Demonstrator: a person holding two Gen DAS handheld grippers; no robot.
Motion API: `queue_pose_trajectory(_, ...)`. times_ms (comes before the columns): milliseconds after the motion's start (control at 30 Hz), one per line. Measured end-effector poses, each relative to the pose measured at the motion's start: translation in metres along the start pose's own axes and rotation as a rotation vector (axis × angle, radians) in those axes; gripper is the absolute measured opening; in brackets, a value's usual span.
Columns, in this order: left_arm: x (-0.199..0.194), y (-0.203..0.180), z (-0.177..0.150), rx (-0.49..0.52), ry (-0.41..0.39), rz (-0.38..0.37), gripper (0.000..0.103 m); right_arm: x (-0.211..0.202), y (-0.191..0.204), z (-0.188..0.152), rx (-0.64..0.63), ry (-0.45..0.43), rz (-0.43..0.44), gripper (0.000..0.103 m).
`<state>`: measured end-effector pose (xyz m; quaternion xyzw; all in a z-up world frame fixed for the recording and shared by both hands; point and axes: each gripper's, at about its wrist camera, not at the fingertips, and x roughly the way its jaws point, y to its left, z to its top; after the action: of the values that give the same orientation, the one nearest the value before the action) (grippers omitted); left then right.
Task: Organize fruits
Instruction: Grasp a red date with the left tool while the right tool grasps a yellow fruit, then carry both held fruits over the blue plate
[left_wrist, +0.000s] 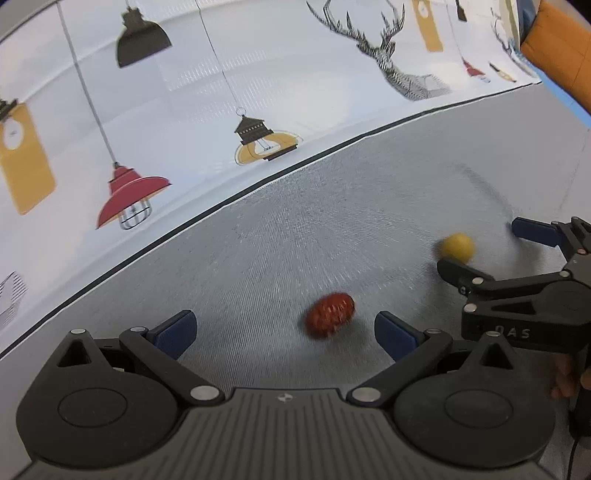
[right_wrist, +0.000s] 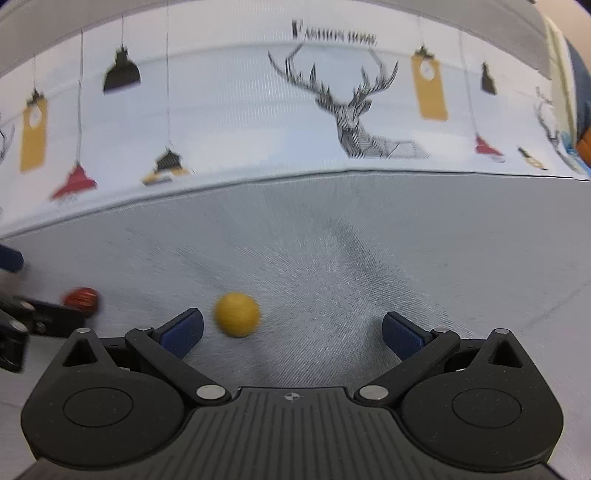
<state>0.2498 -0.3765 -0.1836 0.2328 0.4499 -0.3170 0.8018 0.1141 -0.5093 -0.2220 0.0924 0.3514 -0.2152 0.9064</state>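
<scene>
Working over a grey woven tabletop (right_wrist: 369, 258) backed by a white printed backdrop (right_wrist: 240, 122) of hanging lamps and a stag's head, with two fruits lying loose and two claws lined up on them, one apiece. Holding the left claw (left_wrist: 284, 334) spread wide, gripping nothing, and framing the red, ridged oval fruit (left_wrist: 330, 319) just right of centre in the gap, apparently so a closing pinch can catch it across its short sides. Keeping the right claw (right_wrist: 291, 332) equally wide and likewise empty, with the round yellow fruit (right_wrist: 237, 314) sitting on the cloth left of centre, just beside the left blue pad and, as far as the blur allows, not touching it. Seen from the left wrist, flanking that yellow fruit (left_wrist: 458, 246) with the right claw (left_wrist: 476, 245), one finger near and one far. Judging the wide spreads as readiness for a paired pickup, neither fruit yet lifted. Leaving the two fruits well apart, red to the left, yellow to the right. Counting: fruits, two; claws, two; bowls, trays or baskets for sorting, none in either view, so no telling where the fruits belong. Motion blur softening both fruits.
</scene>
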Motion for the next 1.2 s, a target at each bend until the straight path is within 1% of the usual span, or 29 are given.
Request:
queue_pose_trajectory(33, 0.005, 0.0, 0.001, 0.005, 0.003, -0.003, 0.099, 0.001, 0.002, -0.003, -0.035, -0.034, -0.008, 0.102)
queue_pose_trajectory(67, 0.009, 0.0, 0.001, 0.01, 0.005, -0.004, 0.094, 0.002, 0.005, -0.005, -0.065, -0.055, -0.01, 0.102)
queue_pose_trajectory(133, 0.009, -0.002, -0.002, 0.022, -0.012, -0.004, 0.093, 0.002, 0.003, -0.008, -0.053, -0.071, -0.006, 0.102)
queue_pose_trajectory(167, 0.008, -0.004, -0.003, 0.033, -0.027, -0.009, 0.089, 0.001, 0.003, -0.01, -0.052, -0.08, -0.005, 0.102)
queue_pose_trajectory(233, 0.005, -0.009, -0.004, 0.067, -0.051, -0.024, 0.072, 0.002, 0.005, -0.011, -0.057, -0.088, -0.014, 0.102)
queue_pose_trajectory(267, 0.001, -0.013, -0.005, 0.091, -0.065, -0.045, 0.045, 0.002, 0.006, -0.011, -0.062, -0.091, -0.02, 0.099)
queue_pose_trajectory(300, -0.002, -0.017, -0.005, 0.113, -0.065, -0.06, 0.03, -0.001, 0.008, -0.011, -0.067, -0.104, -0.01, 0.067)
queue_pose_trajectory(333, -0.005, -0.021, -0.004, 0.13, -0.051, -0.067, 0.03, -0.007, 0.011, -0.01, -0.082, -0.129, 0.012, 0.029)
queue_pose_trajectory(367, -0.008, -0.023, -0.004, 0.129, -0.046, -0.074, 0.029, -0.009, 0.016, -0.009, -0.097, -0.119, -0.009, 0.027)
queue_pose_trajectory(400, -0.014, -0.025, -0.006, 0.127, -0.051, -0.079, 0.029, -0.01, 0.018, -0.008, -0.091, -0.099, -0.032, 0.027)
queue_pose_trajectory(467, -0.032, -0.027, -0.011, 0.123, -0.069, -0.069, 0.029, -0.02, 0.015, -0.007, -0.003, -0.08, -0.045, 0.027)
queue_pose_trajectory(533, -0.058, -0.023, -0.021, 0.092, -0.085, -0.072, 0.029, -0.038, 0.012, -0.008, 0.061, -0.077, -0.053, 0.027)
queue_pose_trajectory(567, -0.072, -0.021, -0.027, 0.074, -0.089, -0.071, 0.029, -0.053, 0.011, -0.009, 0.089, -0.079, -0.053, 0.027)
queue_pose_trajectory(633, -0.105, -0.016, -0.044, 0.047, -0.095, -0.065, 0.029, -0.088, 0.012, -0.014, 0.13, -0.096, -0.026, 0.027)
queue_pose_trajectory(733, -0.157, -0.005, -0.081, 0.009, -0.104, -0.039, 0.029, -0.143, 0.024, -0.027, 0.119, -0.119, 0.022, 0.027)
queue_pose_trajectory(800, -0.191, 0.003, -0.111, -0.022, -0.091, -0.002, 0.029, -0.182, 0.037, -0.038, 0.096, -0.124, 0.07, 0.027)
queue_pose_trajectory(933, -0.257, 0.02, -0.172, -0.097, -0.06, 0.087, 0.029, -0.254, 0.067, -0.057, 0.039, -0.124, 0.196, 0.027)
queue_pose_trajectory(1033, -0.299, 0.034, -0.211, -0.166, -0.057, 0.156, 0.029, -0.3, 0.087, -0.066, 0.007, -0.135, 0.284, 0.027)
queue_pose_trajectory(1100, -0.329, 0.043, -0.239, -0.213, -0.069, 0.218, 0.03, -0.327, 0.102, -0.07, -0.018, -0.144, 0.35, 0.027)
queue_pose_trajectory(1200, -0.359, 0.056, -0.272, -0.303, -0.059, 0.251, 0.029, -0.363, 0.125, -0.077, -0.065, -0.15, 0.445, 0.027)
